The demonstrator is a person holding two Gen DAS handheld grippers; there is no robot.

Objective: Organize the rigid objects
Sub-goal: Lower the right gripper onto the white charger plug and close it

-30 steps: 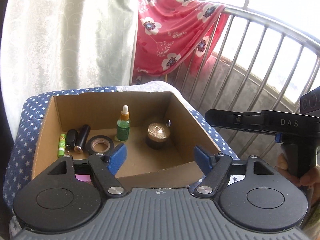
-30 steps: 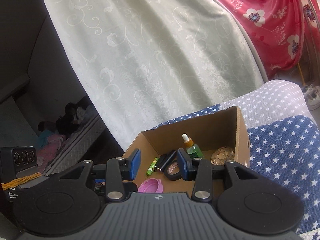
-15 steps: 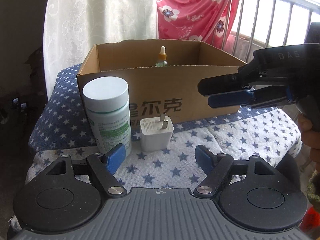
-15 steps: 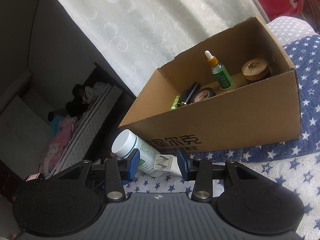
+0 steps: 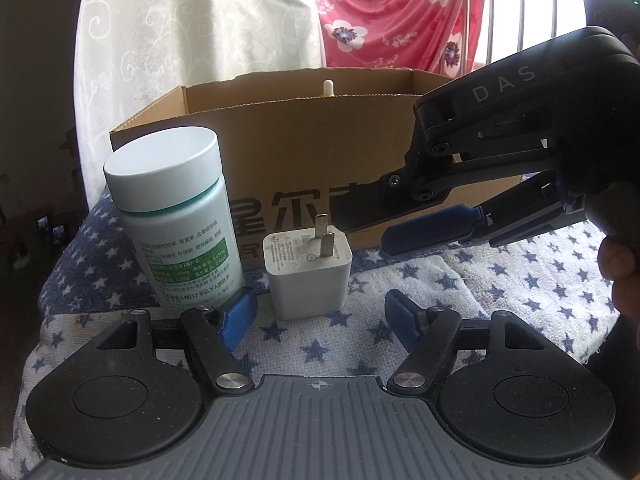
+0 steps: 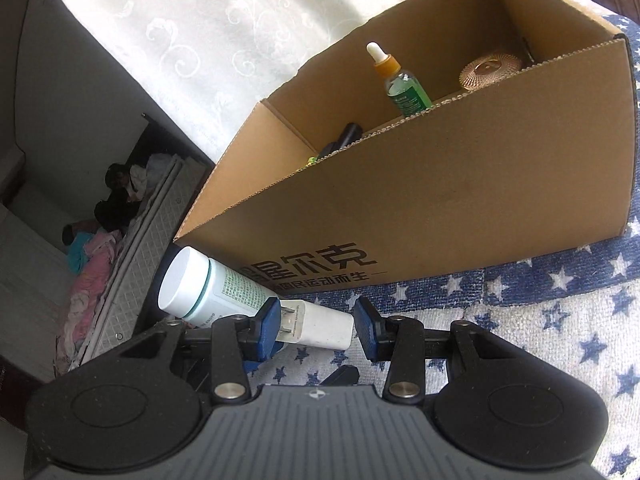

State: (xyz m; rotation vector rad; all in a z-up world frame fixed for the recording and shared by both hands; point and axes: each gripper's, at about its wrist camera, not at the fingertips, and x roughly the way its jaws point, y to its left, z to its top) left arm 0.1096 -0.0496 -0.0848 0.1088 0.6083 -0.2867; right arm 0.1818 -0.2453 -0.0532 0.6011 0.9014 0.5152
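A white pill bottle point(image 5: 176, 216) and a white plug charger point(image 5: 308, 272) stand on the star-print cloth in front of a cardboard box point(image 5: 304, 168). My left gripper point(image 5: 320, 316) is open, low on the cloth, just short of the charger. My right gripper point(image 6: 316, 328) is open with its fingers on either side of the charger point(image 6: 320, 330), not touching; the bottle point(image 6: 208, 284) is just to its left. In the left wrist view the right gripper point(image 5: 432, 228) reaches in from the right above the charger.
The box point(image 6: 440, 208) holds a green dropper bottle point(image 6: 400, 84), a gold-lidded jar point(image 6: 490, 70) and dark small items point(image 6: 344, 138). A white curtain point(image 5: 180, 32), a red floral cloth point(image 5: 392, 28) and a metal railing point(image 5: 540, 12) stand behind. The cloth's left edge drops to a lower room.
Both grippers have come down from above the box to the cloth in front of it and moved closer to the charger. The right gripper's fingers now straddle the charger.
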